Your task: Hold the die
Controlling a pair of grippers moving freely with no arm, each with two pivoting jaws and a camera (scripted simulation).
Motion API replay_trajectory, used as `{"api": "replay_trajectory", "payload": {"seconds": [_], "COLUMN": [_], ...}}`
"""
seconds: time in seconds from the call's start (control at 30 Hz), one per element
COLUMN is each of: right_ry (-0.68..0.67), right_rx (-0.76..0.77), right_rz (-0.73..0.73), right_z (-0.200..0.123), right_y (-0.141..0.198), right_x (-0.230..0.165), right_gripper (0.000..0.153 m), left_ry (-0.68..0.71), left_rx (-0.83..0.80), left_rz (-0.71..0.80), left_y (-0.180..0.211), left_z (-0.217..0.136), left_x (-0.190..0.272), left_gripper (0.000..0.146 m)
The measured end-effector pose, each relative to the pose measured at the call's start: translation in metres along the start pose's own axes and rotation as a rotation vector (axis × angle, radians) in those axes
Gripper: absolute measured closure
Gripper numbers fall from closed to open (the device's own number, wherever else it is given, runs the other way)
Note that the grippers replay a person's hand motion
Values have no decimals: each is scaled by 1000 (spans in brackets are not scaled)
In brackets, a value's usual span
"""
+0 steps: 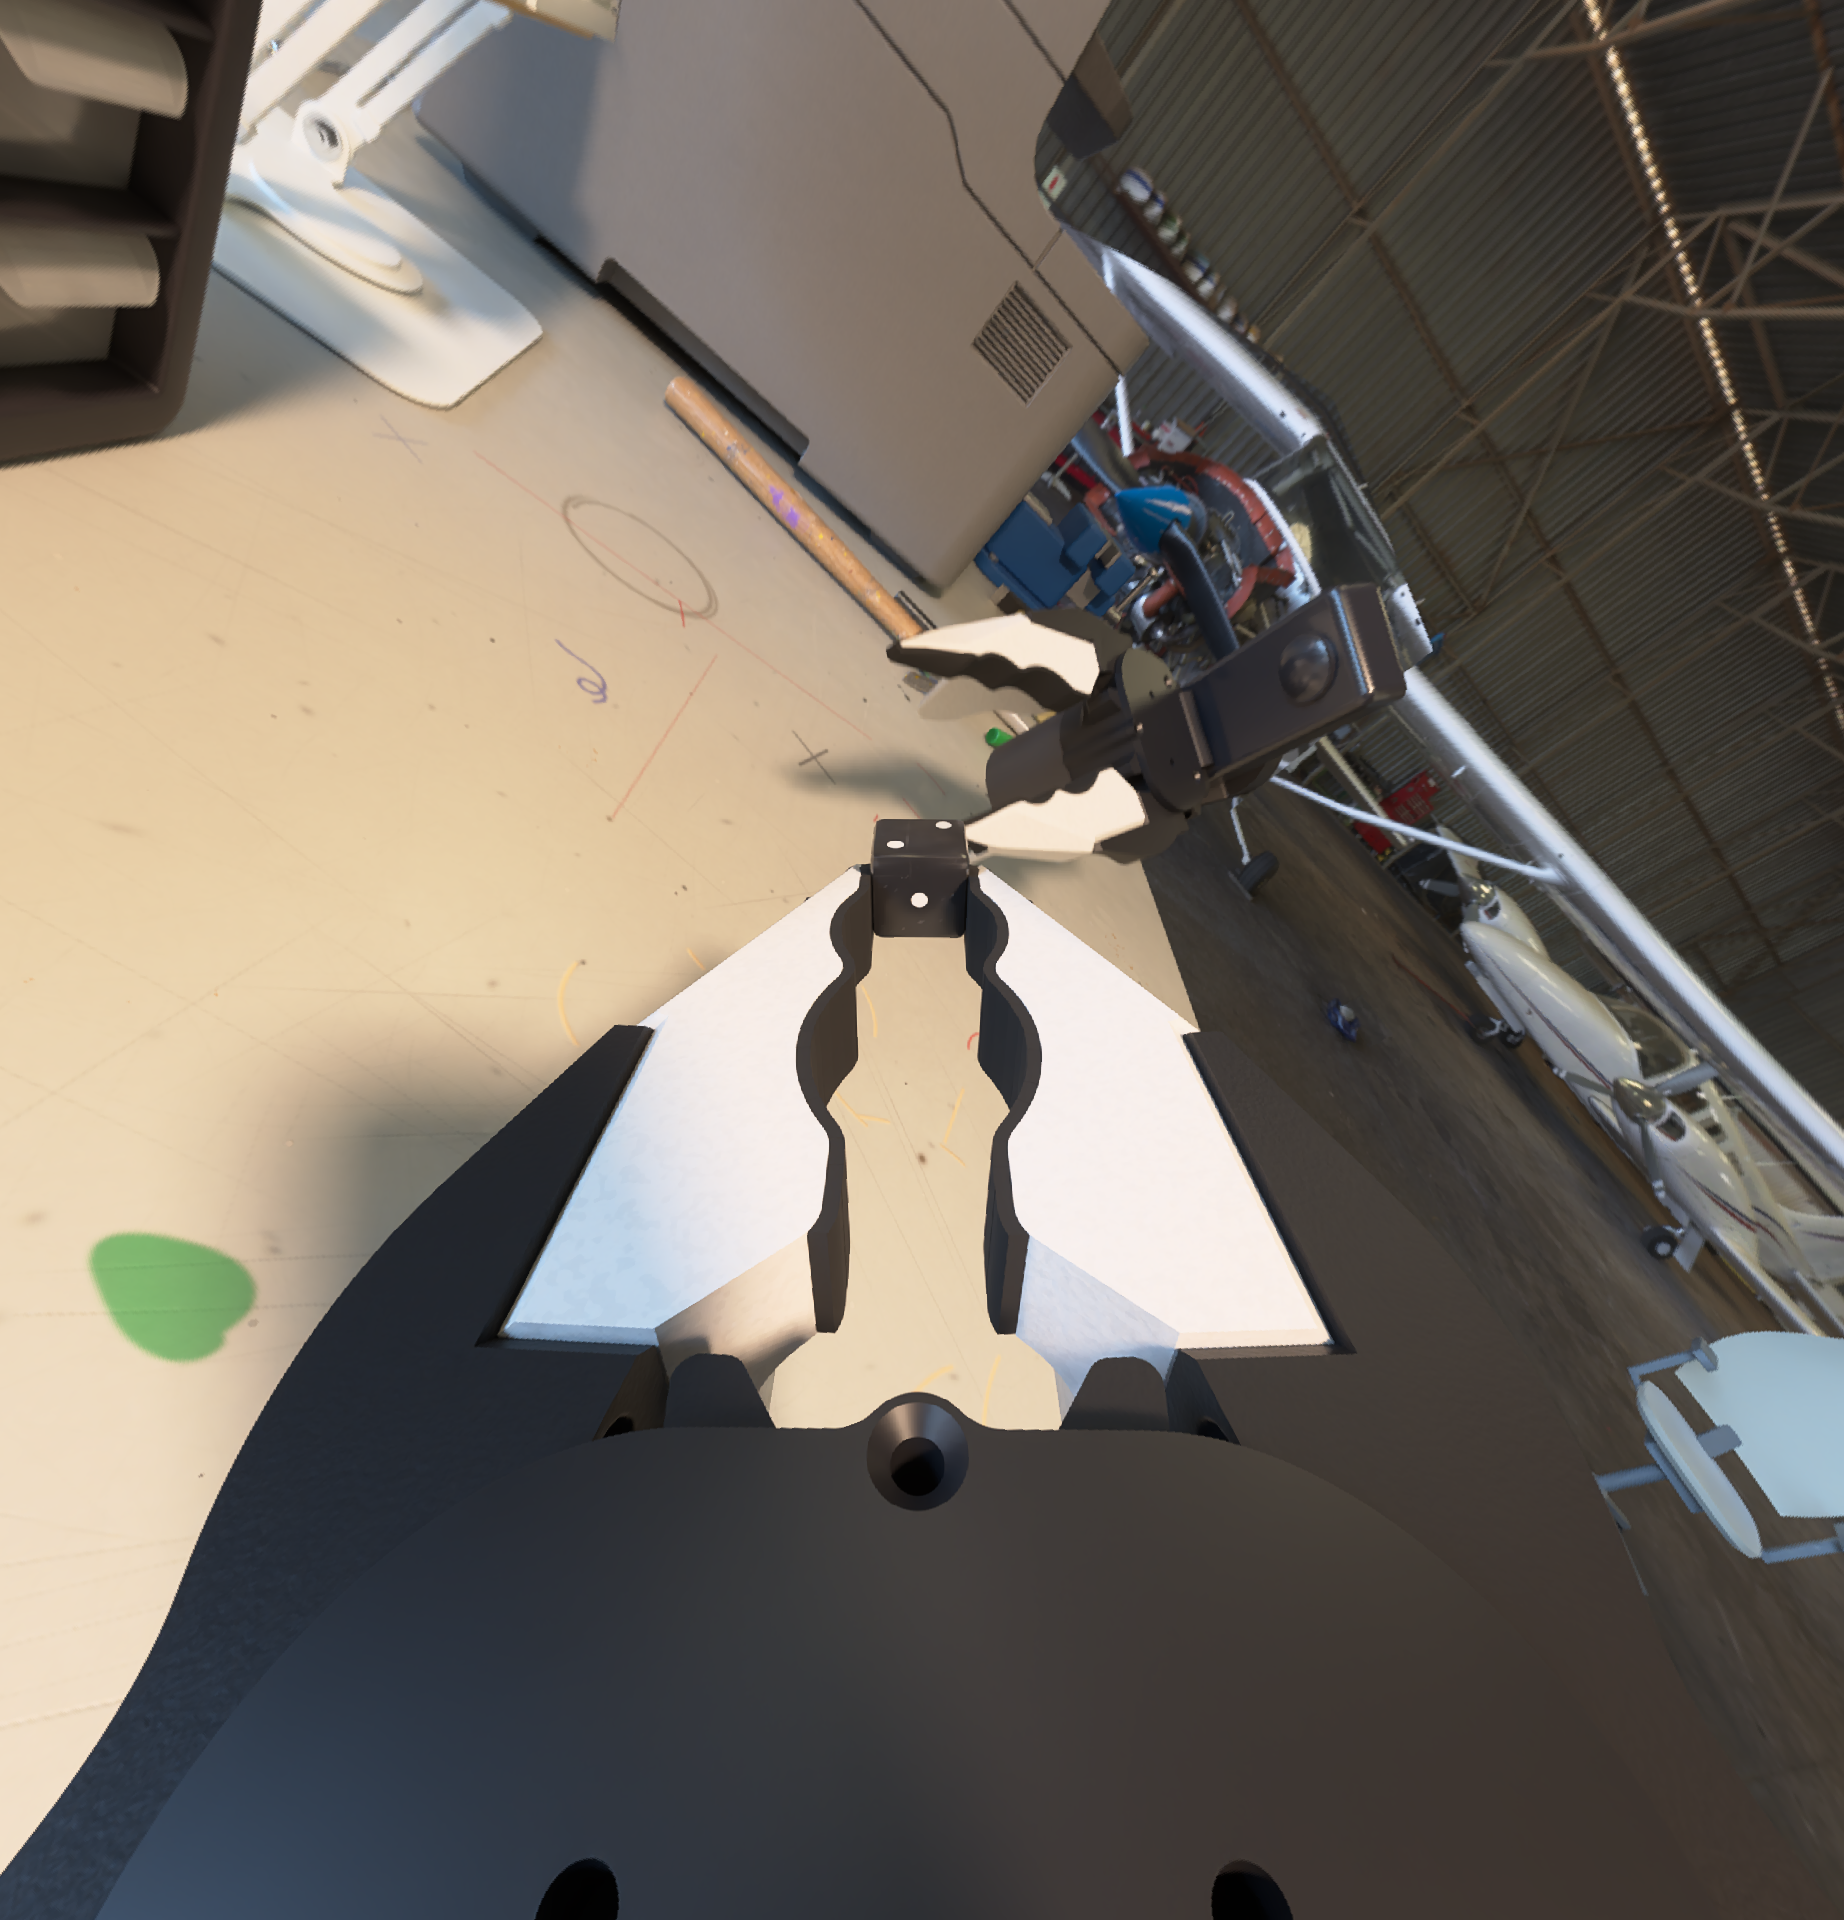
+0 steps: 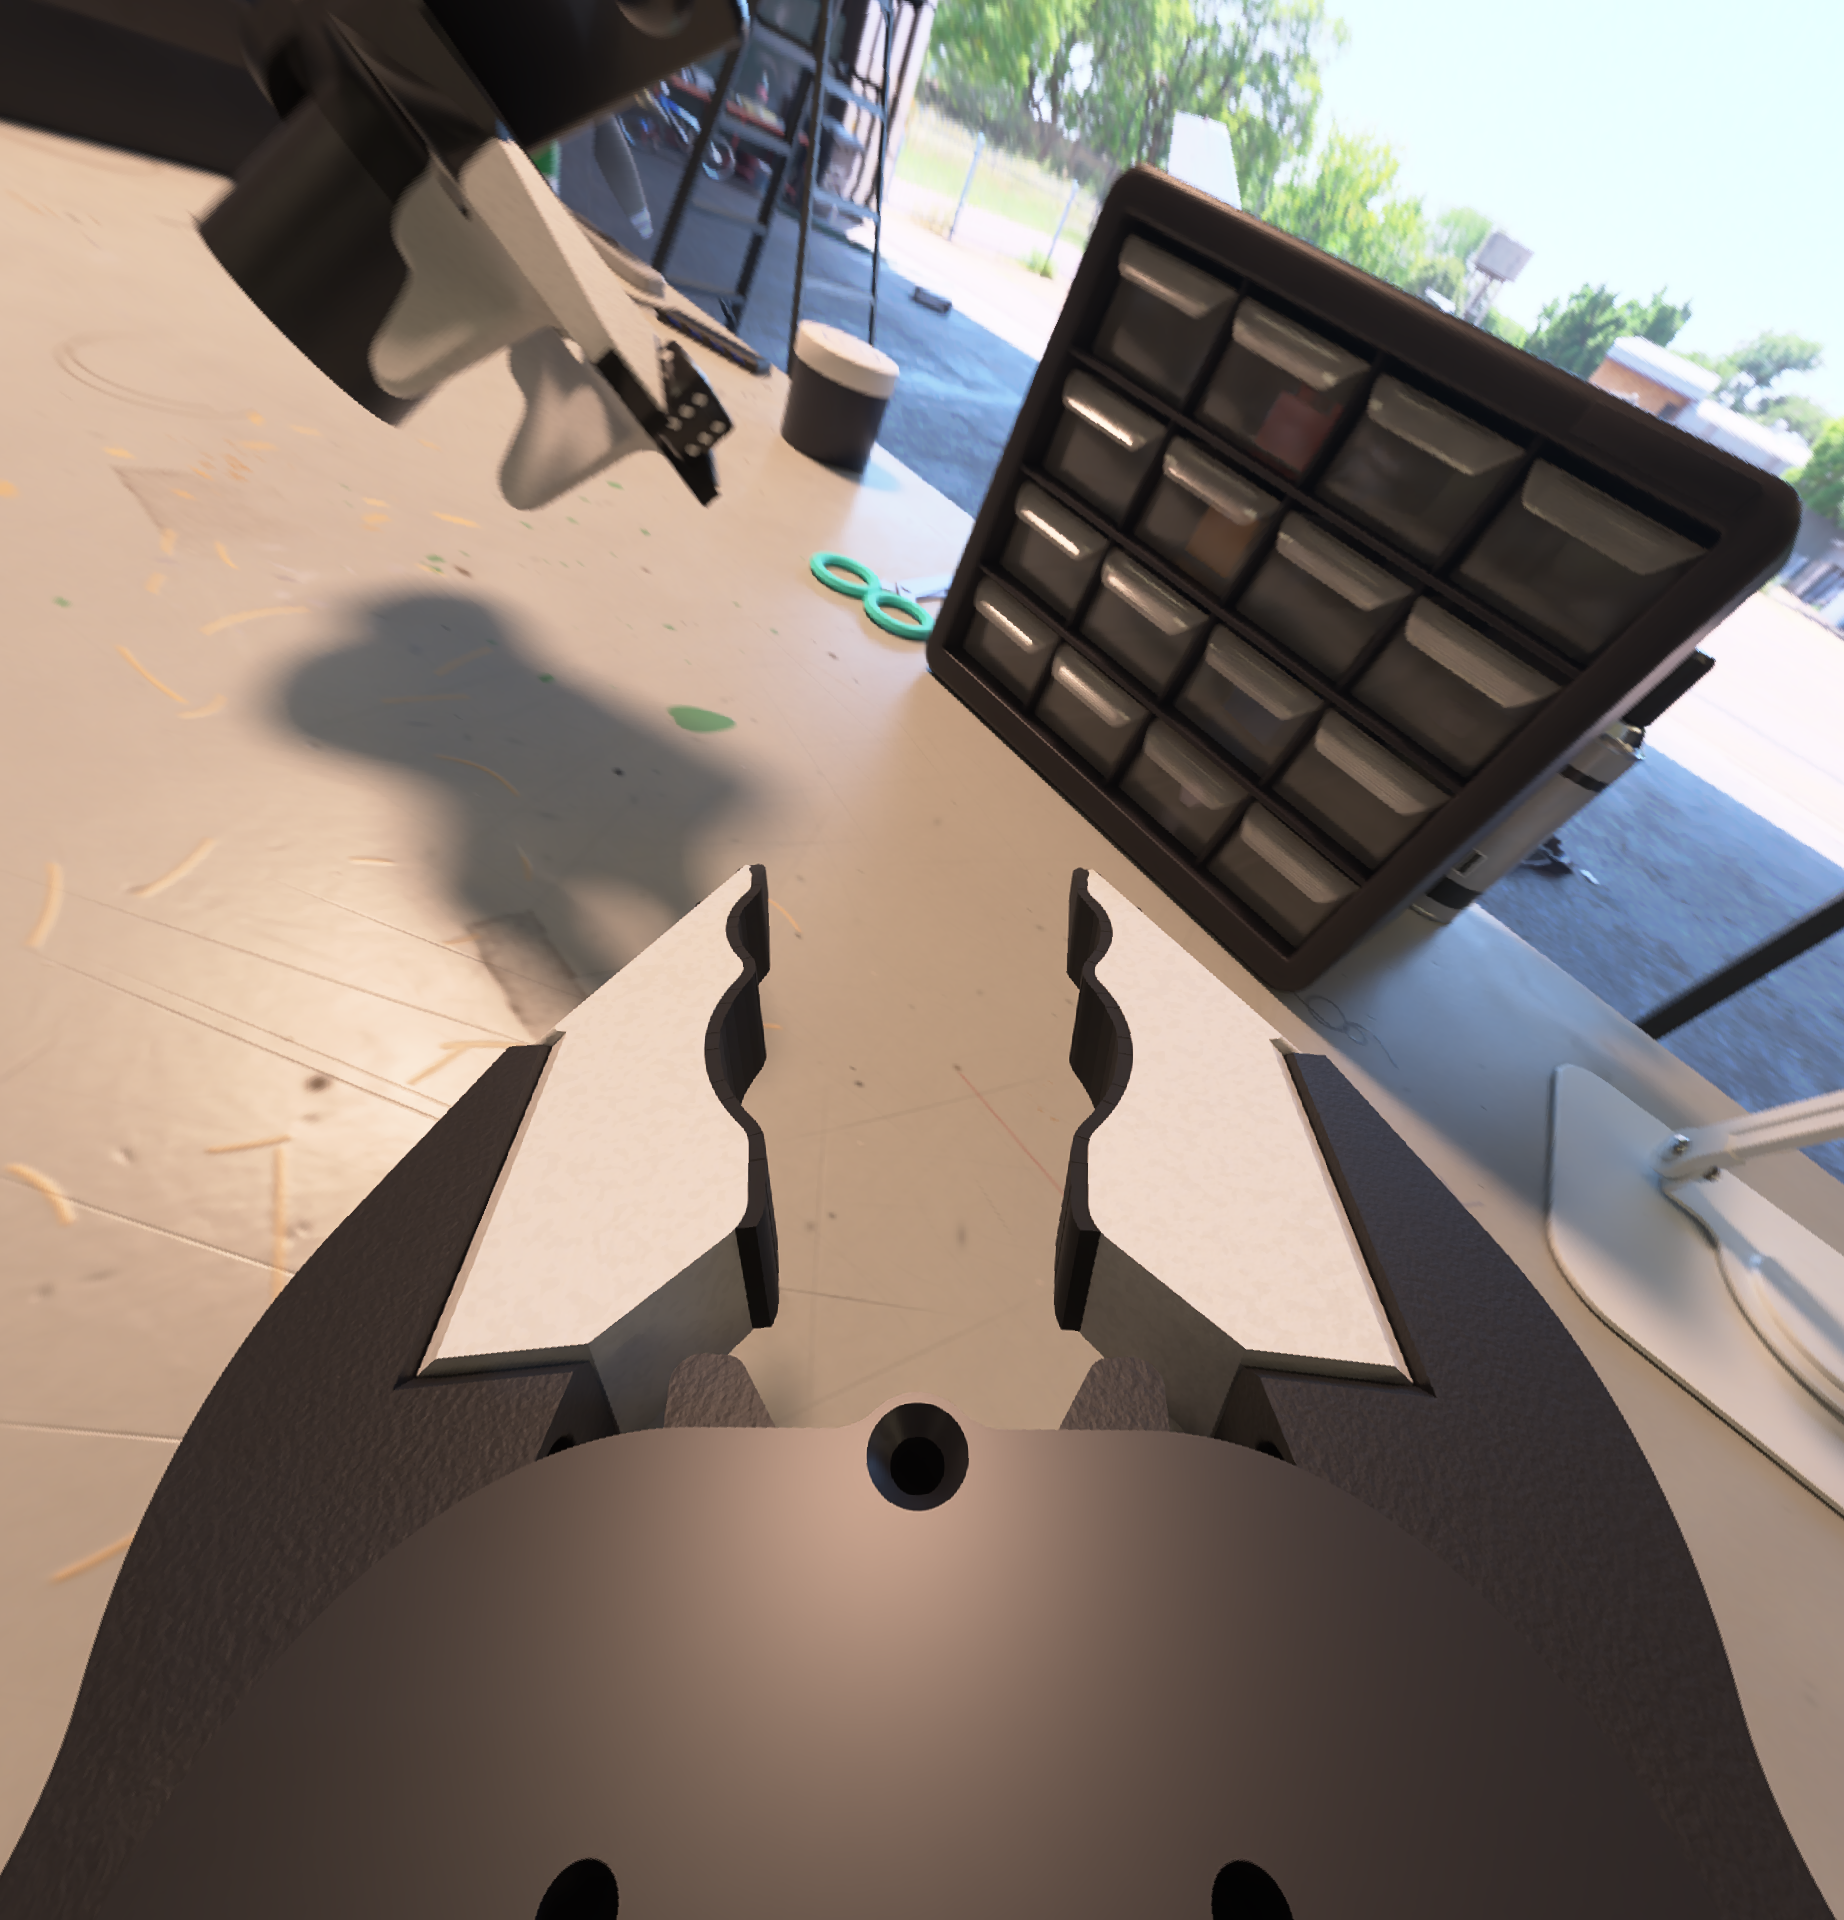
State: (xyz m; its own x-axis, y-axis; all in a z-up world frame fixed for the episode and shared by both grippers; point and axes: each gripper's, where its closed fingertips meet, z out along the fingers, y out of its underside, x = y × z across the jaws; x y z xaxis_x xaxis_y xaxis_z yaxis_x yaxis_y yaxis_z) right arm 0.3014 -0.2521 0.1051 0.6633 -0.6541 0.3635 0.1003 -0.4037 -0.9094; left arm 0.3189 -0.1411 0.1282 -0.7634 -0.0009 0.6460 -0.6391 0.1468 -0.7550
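- A pale beige surface [image 1: 274, 831] is seen, marked with pencil lines, a drawn circle, scattered small yellow shavings and a green paint blot [image 1: 170, 1294].
- A dark drawer cabinet [image 2: 1344, 592] is stood on the surface; in the left wrist view only its corner is caught at the top left edge.
- A white lamp base [image 1: 378, 281] is placed beside the cabinet, with a large grey machine [image 1: 824, 260] behind it and a cardboard tube [image 1: 793, 509] laid along the machine's foot.
- Green-handled scissors [image 2: 871, 597] and a dark pot with a pale lid [image 2: 840, 400] are set near the cabinet.
- A hangar with small aircraft [image 1: 1645, 1122] is shown beyond the surface's edge; trees and sky are shown on the opposite side.
- The black die [image 1: 918, 878] with white pips is clamped between the tips of the left gripper [image 1: 918, 894] and is held above the surface.
- The right gripper [image 2: 918, 904] is held with its jaws apart and nothing between them, near the die but apart from it.
- The scissors' blades are partly hidden behind the cabinet.
- The drawer contents are blurred behind smoky fronts and cannot be made out.
- The lamp's arm is cut off by the frame edge.
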Motion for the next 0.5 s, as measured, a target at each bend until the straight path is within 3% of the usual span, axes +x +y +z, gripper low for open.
{"api": "replay_trajectory", "payload": {"seconds": [0.2,0.37,0.5], "right_ry": [20,15,35], "right_rx": [1,-37,-75], "right_rz": [-91,-68,-106], "right_z": [4,2,-3], "right_y": [19,23,30], "right_x": [17,24,32], "right_gripper": [101,103,121], "left_ry": [-32,-56,-57], "left_rx": [-41,-57,-61], "left_rz": [-46,-53,-71], "left_y": [10,12,13], "left_z": [5,4,3], "left_x": [-15,-22,-25], "left_gripper": [130,130,130]}}
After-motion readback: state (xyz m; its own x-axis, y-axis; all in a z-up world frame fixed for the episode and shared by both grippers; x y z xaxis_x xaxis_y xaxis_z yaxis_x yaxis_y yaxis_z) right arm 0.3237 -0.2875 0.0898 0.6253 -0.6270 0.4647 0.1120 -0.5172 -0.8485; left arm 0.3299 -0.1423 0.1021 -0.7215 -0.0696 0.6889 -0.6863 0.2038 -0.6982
